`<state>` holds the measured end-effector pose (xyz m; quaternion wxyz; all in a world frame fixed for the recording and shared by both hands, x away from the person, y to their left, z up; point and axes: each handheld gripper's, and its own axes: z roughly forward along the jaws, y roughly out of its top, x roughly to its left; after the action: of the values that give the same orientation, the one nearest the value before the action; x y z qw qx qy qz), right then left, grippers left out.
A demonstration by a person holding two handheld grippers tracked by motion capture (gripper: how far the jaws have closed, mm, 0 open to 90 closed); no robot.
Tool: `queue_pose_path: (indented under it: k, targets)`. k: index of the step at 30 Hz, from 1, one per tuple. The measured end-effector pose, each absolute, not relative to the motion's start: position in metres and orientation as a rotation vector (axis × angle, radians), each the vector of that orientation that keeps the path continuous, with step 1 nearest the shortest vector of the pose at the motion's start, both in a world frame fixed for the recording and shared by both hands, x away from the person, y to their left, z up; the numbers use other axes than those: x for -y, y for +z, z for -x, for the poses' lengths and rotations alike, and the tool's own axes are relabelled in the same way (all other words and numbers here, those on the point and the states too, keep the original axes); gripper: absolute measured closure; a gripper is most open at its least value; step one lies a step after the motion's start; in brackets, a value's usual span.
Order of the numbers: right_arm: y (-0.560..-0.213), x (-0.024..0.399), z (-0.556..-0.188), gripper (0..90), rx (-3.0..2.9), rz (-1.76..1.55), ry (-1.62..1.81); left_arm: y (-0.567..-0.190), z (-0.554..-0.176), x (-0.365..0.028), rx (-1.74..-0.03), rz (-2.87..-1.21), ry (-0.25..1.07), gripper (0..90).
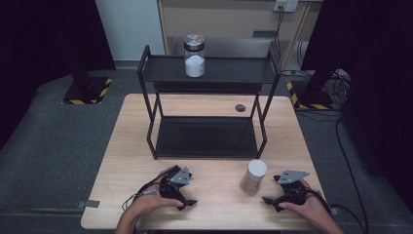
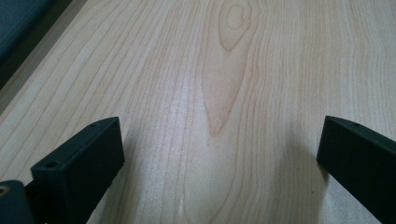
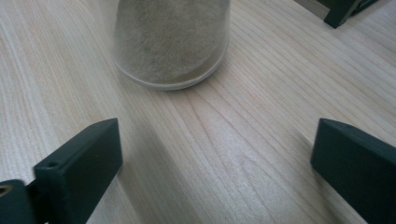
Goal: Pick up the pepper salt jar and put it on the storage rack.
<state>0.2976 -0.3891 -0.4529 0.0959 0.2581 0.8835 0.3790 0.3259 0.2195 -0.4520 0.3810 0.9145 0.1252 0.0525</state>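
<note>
A jar (image 1: 253,176) with a white lid and beige powder stands on the wooden table (image 1: 131,146) near the front right. My right gripper (image 1: 272,189) rests just right of it, jaws wide apart and pointing at it. In the right gripper view the jar (image 3: 170,42) stands a short way beyond the open right gripper (image 3: 218,128), nothing between the jaws. My left gripper (image 1: 191,191) lies front left of centre, pointing right. Its own view has the left gripper (image 2: 219,126) open over bare wood. A second jar (image 1: 194,56), metal-lidded with white powder, sits on the rack's top shelf.
A black two-tier rack (image 1: 151,73) stands on the far half of the table, its lower shelf (image 1: 204,136) bare. A small dark disc (image 1: 240,107) lies behind it. A dark corner (image 3: 341,11) shows at the top right of the right gripper view. Cables trail off both grippers.
</note>
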Motion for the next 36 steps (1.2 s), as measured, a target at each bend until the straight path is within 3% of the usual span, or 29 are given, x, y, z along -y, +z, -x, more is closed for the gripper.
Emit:
queue_pose_path:
  k: [15, 36]
  targets:
    - [-0.427, 0.403, -0.296, 7.8, -2.605, -0.715, 1.254, -0.452, -0.326, -0.220, -0.321, -2.333, 0.131, 0.0]
    - [-0.421, 0.380, -0.297, 15.6, -2.515, -0.684, 1.390, -0.452, -0.325, -0.220, -0.330, -2.333, 0.136, 0.0]
